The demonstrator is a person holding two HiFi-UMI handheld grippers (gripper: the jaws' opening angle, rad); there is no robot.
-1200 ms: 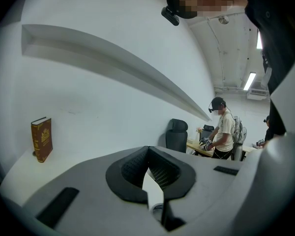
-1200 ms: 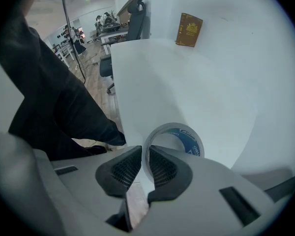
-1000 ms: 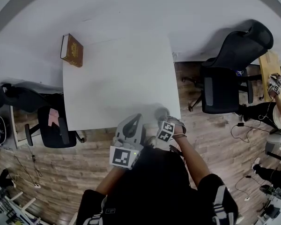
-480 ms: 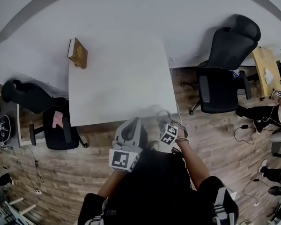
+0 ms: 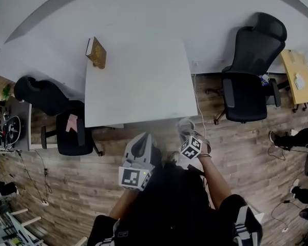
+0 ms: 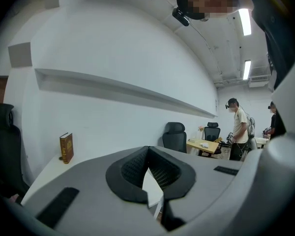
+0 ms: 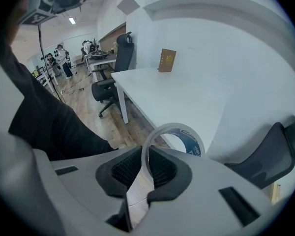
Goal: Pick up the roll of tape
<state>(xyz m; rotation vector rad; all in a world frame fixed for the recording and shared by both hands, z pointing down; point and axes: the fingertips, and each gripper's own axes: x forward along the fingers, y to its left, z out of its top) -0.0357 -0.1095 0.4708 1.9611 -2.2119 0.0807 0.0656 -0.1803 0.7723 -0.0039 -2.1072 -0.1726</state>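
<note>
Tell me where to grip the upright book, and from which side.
Pinch the book across its covers near the top, coming down from above: it stands upright on the white table's far corner, close to the wall, so the top edge looks freest.

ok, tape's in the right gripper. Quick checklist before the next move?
1. Roll of tape clamped between the right gripper jaws: ok.
2. Grip security: only the roll's thin wall is pinched: cannot tell.
3. Left gripper jaws together, nothing between them: ok.
4. Roll lifted off the table, held in the air near its front edge: ok.
5. Table holds only a book, at its far left corner: ok.
</note>
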